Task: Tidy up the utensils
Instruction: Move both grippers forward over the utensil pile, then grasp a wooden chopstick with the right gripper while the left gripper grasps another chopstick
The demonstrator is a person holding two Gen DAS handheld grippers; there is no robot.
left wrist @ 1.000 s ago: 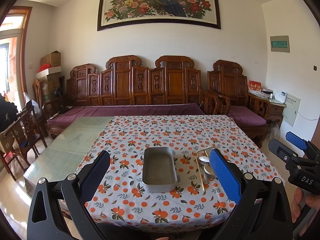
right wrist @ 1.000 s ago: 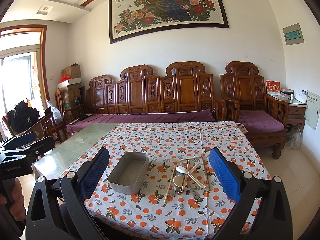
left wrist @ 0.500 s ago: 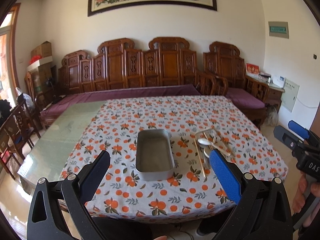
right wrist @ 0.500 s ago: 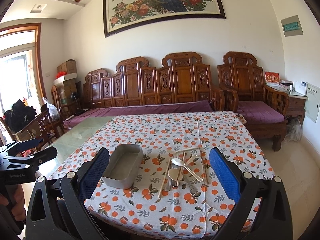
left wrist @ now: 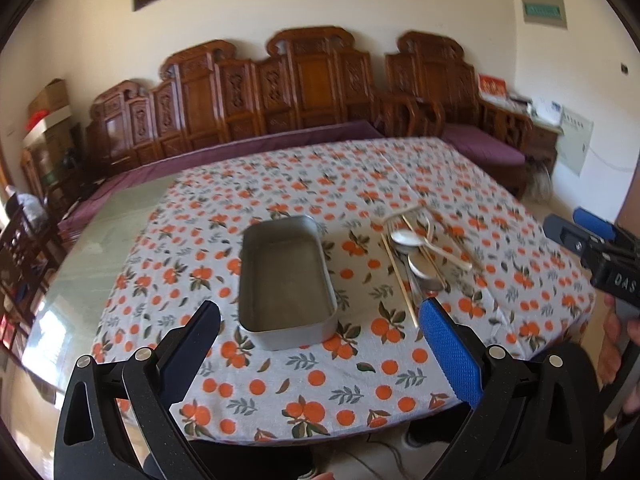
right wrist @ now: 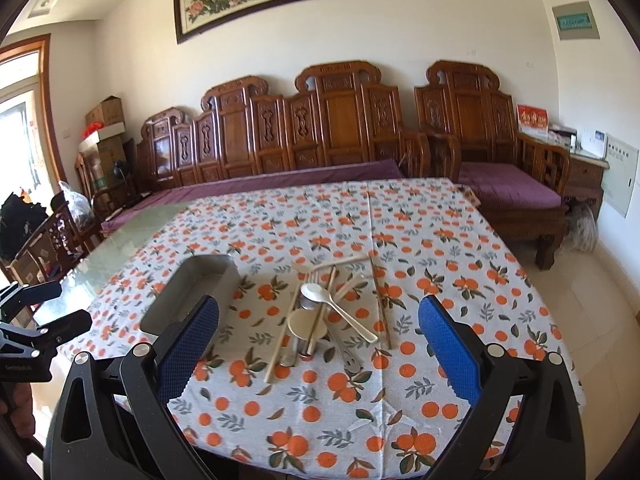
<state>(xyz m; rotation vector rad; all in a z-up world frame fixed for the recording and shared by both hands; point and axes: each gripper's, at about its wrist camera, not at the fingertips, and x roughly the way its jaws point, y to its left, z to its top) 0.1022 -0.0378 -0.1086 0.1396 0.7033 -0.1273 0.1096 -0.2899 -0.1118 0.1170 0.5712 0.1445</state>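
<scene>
An empty grey metal tray (left wrist: pixel 286 280) sits on the orange-patterned tablecloth (left wrist: pixel 320 384); it also shows in the right wrist view (right wrist: pixel 192 292). To its right lies a loose pile of utensils (left wrist: pixel 420 252): spoons, a fork and chopsticks, seen closer in the right wrist view (right wrist: pixel 328 312). My left gripper (left wrist: pixel 320 348) is open and empty, above the table's near edge in front of the tray. My right gripper (right wrist: pixel 318 344) is open and empty, just short of the utensil pile.
Carved wooden benches (right wrist: pixel 320 128) with purple cushions stand behind the table. Bare glass tabletop (left wrist: pixel 100 248) lies left of the cloth. Wooden chairs (right wrist: pixel 52 240) stand at far left. The other hand-held gripper shows at each view's edge (left wrist: pixel 600 256) (right wrist: pixel 28 328).
Both grippers have moved forward and tilted down toward the table; the tray and utensils look larger and nearer. Both stay open and empty.
</scene>
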